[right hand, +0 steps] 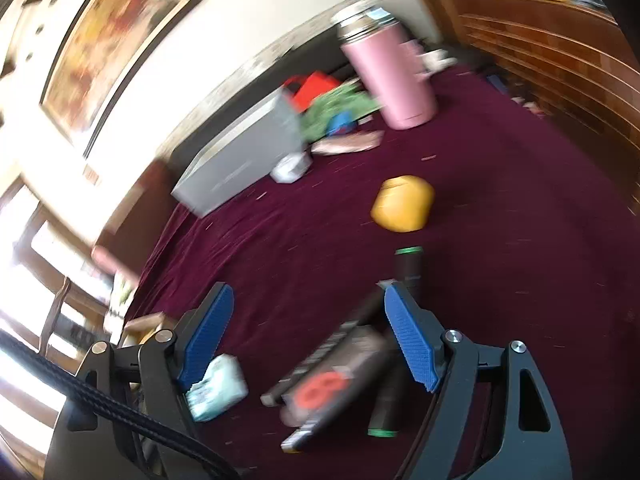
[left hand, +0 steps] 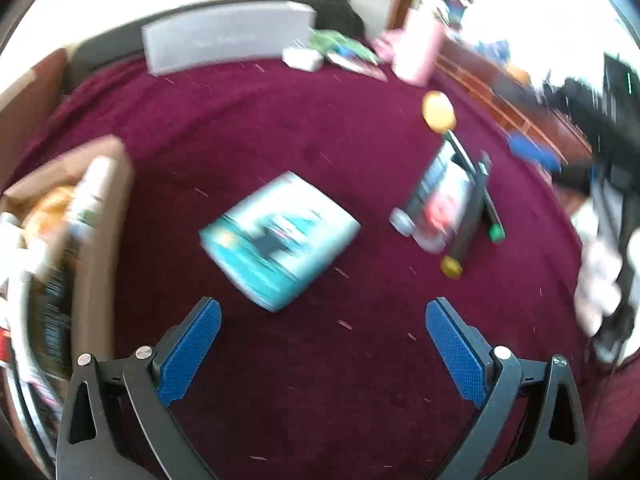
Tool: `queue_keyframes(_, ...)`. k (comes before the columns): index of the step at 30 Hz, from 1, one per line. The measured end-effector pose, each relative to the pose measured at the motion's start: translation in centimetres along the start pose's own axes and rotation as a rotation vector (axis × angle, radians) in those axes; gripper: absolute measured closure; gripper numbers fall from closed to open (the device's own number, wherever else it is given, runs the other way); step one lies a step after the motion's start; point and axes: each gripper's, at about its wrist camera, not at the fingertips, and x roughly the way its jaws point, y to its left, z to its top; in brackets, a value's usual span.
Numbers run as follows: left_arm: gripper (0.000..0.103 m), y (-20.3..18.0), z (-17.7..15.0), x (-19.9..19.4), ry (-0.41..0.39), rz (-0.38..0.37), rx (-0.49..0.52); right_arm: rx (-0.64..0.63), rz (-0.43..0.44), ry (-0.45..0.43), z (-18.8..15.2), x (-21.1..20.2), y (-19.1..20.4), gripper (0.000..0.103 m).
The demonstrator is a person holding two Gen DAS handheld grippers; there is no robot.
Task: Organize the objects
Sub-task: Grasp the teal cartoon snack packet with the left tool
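Note:
A teal box (left hand: 280, 240) lies on the maroon cloth just ahead of my open, empty left gripper (left hand: 322, 318). A dark packet with a red mark and black markers with green and yellow caps (left hand: 448, 208) lie to its right. A yellow jar (left hand: 439, 111) sits beyond them. In the right wrist view my right gripper (right hand: 308, 304) is open and empty above the dark packet (right hand: 328, 384) and a green-capped marker (right hand: 408, 266). The yellow jar (right hand: 402, 204) lies further on, the teal box (right hand: 218, 386) beside the left finger.
A cardboard box (left hand: 92, 240) holding items stands at the left. A grey box (left hand: 228, 38), a small white box (left hand: 302, 58), green and red items (right hand: 332, 104) and a pink tumbler (right hand: 390, 76) line the far edge. A wooden slatted wall (right hand: 552, 64) runs at the right.

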Motion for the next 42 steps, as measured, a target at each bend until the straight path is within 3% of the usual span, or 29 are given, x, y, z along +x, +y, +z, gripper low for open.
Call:
queue_keyframes(3,0.003,0.8,0.8,-0.3,-0.014,0.057,0.030,0.063,-0.001,-0.012,-0.3,-0.1,-2.6,0.025)
queue_keyframes(9,0.003,-0.8,1.5,2.8,0.030,0.121,0.186,0.179,0.034,0.029,0.0,0.7,-5.7,0.025)
queue_keyframes(12,0.003,-0.8,2.1,4.3,0.047,0.145,0.193,0.162,0.024,0.010,-0.1,-0.3,-5.8,0.025)
queue_keyframes(15,0.005,0.4,2.6,5.0,0.062,0.082,0.100,0.170,0.026,0.024,-0.3,0.0,-5.7,0.025)
queue_keyframes(17,0.006,0.6,2.6,4.8,0.042,0.081,0.086,0.174,0.028,0.034,-0.5,0.2,-5.5,0.025)
queue_keyframes(19,0.013,0.3,2.3,4.5,0.032,0.083,0.108,0.172,0.029,0.042,-0.6,0.4,-5.4,0.025)
queue_keyframes(20,0.026,0.1,2.2,4.3,0.029,0.081,0.111,0.168,0.025,0.042,-0.6,0.5,-5.3,0.025)
queue_keyframes(21,0.045,0.0,2.2,4.0,0.027,0.073,0.114,0.164,0.022,0.042,-0.6,0.5,-5.2,0.025)
queue_keyframes(23,0.057,-0.2,2.2,3.2,0.039,0.005,0.092,0.163,0.020,0.050,-0.7,0.8,-5.2,0.025)
queue_keyframes(25,0.057,-0.2,2.0,2.9,0.054,-0.041,0.051,0.165,0.015,0.062,-0.8,1.1,-5.3,0.025)
queue_keyframes(31,0.054,-1.3,2.0,3.2,0.045,-0.006,0.063,0.175,0.004,0.071,-1.0,1.4,-5.5,0.025)
queue_keyframes(36,0.033,-3.2,2.9,4.8,0.048,0.055,0.139,0.185,0.004,0.083,-1.1,1.6,-5.7,0.025)
queue_keyframes(40,0.032,-3.7,3.4,5.5,0.019,0.066,0.135,0.183,-0.001,0.083,-1.1,1.7,-5.8,0.025)
queue_keyframes(42,0.061,-3.4,3.2,4.7,0.011,0.035,0.116,0.185,0.000,0.087,-1.1,1.8,-5.8,0.025)
